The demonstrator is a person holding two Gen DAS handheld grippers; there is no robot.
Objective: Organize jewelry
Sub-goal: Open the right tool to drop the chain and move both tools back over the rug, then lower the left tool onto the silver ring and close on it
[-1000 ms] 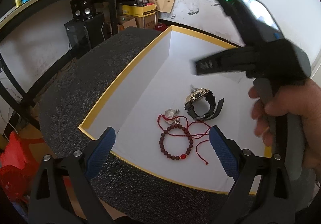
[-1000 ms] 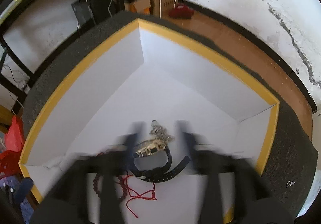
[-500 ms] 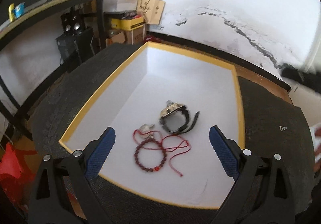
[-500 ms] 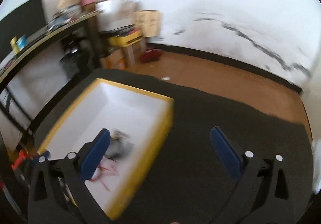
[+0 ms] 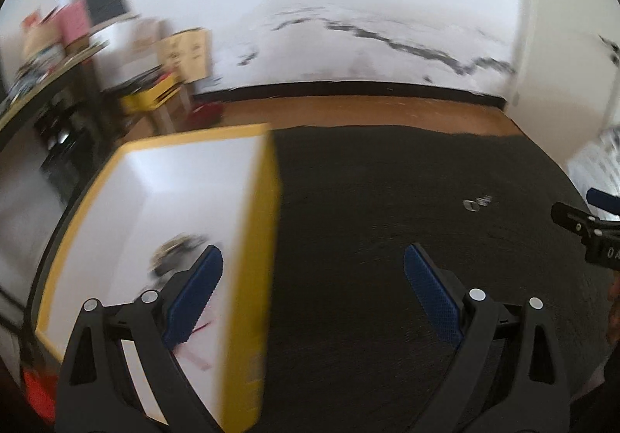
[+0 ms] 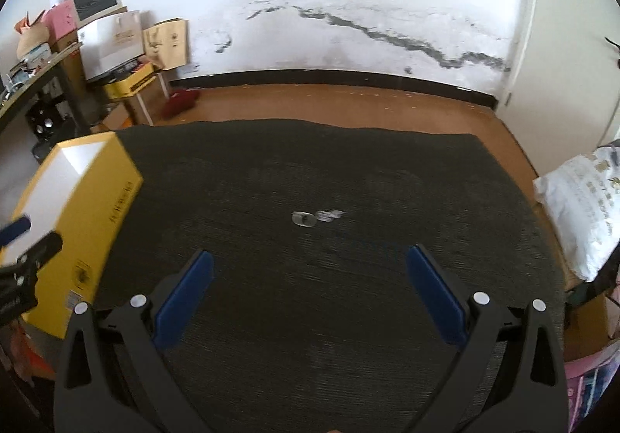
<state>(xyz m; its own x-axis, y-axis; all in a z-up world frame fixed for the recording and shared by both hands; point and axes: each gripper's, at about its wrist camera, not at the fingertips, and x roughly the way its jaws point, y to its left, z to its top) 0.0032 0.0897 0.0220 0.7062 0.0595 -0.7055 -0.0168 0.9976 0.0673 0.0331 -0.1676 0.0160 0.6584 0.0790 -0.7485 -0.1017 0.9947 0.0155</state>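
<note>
Both my left gripper (image 5: 313, 291) and right gripper (image 6: 309, 297) hang spread over the dark textured mat (image 6: 310, 169), small clear trinkets (image 6: 316, 218) lying far ahead, the yellow-rimmed white box (image 6: 97, 192) at left.

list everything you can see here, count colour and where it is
small jewelry pieces: two or so, clear or silvery, loose on the cloth mid-table; too small to identify
box: one, yellow outside, white inside, open, at the table's left end
watch: one, dark, blurred, inside the box
red cord: a bit showing, inside the box beside the left finger
table cloth: one, dark textured, covering the table
white bag: one, white, off the table's right edge
shelf clutter: boxes and paper bags, brown, white, yellow, far left by the wall
left gripper: one, black with blue pads, open, empty
right gripper: one, black with blue pads, open, empty
</note>
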